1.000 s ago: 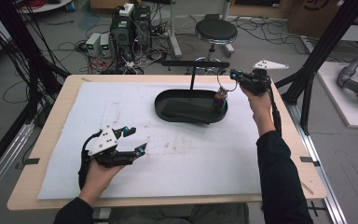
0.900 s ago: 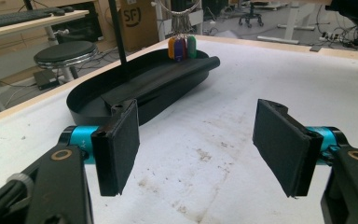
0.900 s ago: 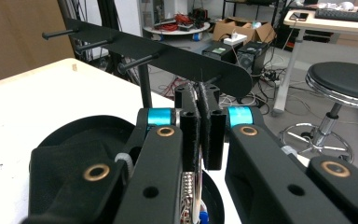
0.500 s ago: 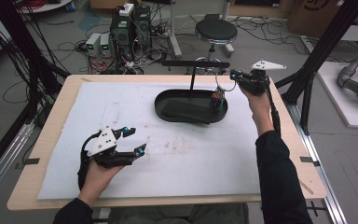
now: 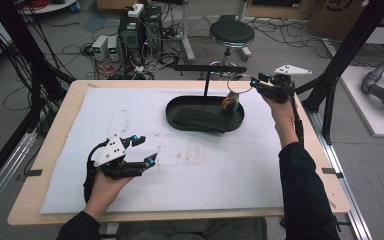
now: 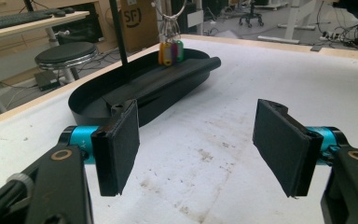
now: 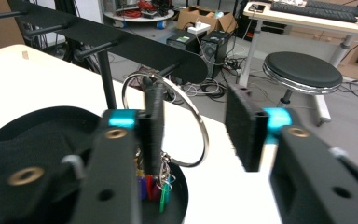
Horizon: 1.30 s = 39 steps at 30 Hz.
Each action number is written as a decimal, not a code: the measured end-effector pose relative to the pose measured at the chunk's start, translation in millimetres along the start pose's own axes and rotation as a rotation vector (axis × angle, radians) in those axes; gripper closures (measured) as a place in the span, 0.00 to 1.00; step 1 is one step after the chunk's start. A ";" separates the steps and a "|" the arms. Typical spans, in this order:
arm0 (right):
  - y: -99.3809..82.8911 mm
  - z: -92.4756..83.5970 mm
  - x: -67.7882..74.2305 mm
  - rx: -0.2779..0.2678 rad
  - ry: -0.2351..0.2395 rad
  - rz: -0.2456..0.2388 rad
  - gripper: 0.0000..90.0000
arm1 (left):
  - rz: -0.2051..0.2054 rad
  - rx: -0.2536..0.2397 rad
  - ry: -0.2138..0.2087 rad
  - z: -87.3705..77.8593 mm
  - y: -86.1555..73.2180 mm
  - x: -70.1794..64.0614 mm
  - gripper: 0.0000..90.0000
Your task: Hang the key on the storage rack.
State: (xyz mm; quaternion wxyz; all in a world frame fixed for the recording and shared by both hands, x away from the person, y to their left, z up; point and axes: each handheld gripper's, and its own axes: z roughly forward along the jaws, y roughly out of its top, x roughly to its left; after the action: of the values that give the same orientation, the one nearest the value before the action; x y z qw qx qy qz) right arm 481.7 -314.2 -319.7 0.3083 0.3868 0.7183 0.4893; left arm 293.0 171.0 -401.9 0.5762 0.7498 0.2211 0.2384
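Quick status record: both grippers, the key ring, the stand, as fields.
right gripper: jaws just been opening, open; key ring beside the left jaw, not clamped
key ring: hangs on a peg of the stand, coloured tags below
stand: black bar with pegs, rising from the tray
tray: black oval on the white mat
left gripper: open, nothing between jaws

Open left gripper point(image 6: 198, 149) faces black tray point(image 6: 88, 100) and hanging keyring point(image 6: 169, 46).

Right gripper point(image 5: 258, 83) fingers just opening; left gripper point(image 5: 145, 150) fingers spread apart.
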 end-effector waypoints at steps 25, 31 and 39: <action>-37.8 -121.5 37.0 -0.100 0.176 -0.016 0.42 | -0.036 0.008 0.083 1.3 0.1 15.3 0.32; -78.7 -129.5 39.8 -0.082 0.191 0.041 0.36 | -0.040 0.017 0.098 -1.0 -3.5 19.5 0.29; -121.3 -126.1 39.7 -0.020 0.184 0.071 0.33 | -0.030 0.033 0.129 -5.2 -8.7 23.2 0.26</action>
State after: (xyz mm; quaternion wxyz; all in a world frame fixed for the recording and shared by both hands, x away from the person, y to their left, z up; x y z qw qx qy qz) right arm 327.0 -365.7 -394.7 0.2273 0.3622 0.7246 0.5405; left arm 307.7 191.0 -406.7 0.5518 0.7389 0.2731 0.2740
